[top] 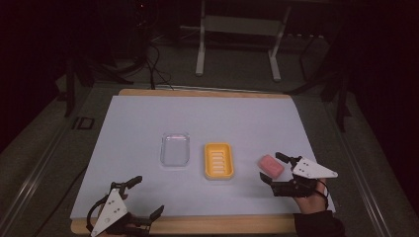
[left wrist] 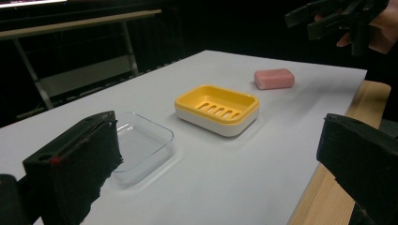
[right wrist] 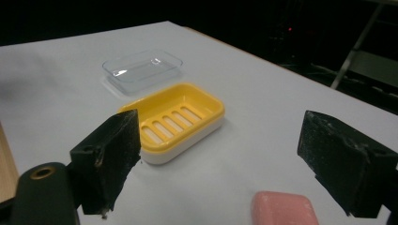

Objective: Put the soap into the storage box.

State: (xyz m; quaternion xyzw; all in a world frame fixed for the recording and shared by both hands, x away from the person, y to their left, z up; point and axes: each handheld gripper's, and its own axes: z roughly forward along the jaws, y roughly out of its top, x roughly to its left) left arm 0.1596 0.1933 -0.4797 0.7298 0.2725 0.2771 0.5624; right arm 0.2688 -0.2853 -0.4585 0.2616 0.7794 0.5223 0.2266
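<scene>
Pink soap [right wrist: 284, 208] is being framed low between the spread jaws of the right gripper [top: 277, 169], nearer the far-side jaw, its long axis lying roughly across the gap. Beyond the jaws, the yellow soap dish [right wrist: 174, 121] is being kept in line. Well apart, the left gripper [top: 143, 196] is being held open and idle.

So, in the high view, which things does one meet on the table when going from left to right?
left gripper → clear dish → yellow soap dish → pink soap → right gripper, its jaws open on either side of the soap.
</scene>
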